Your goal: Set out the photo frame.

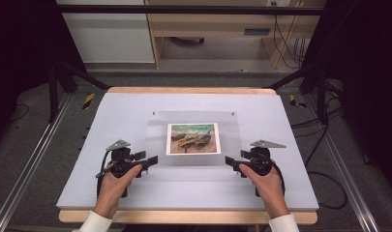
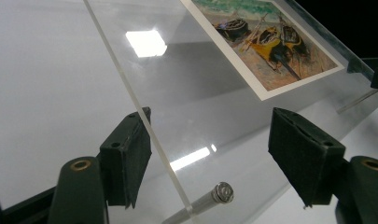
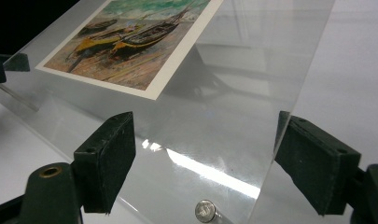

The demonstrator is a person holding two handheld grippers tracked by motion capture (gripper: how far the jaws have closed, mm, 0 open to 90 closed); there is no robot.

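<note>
The clear sheet (image 1: pixel 196 140) with its boat picture (image 1: pixel 193 138) lies mid-table, between the left gripper (image 1: pixel 152 160) and right gripper (image 1: pixel 229 161); each gripper's jaws stand wide, straddling a near corner without pressing it.

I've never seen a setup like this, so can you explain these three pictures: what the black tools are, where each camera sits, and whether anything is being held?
A person holds a two-jaw hand tool in each hand: the left gripper and right gripper. The high view looks down from above. The other two cameras ride on the grippers and look along their jaws. On the table lies a clear frame with a boat picture inside. Each gripper's jaws straddle a side edge of the frame, open, not yet clamping it.
</note>
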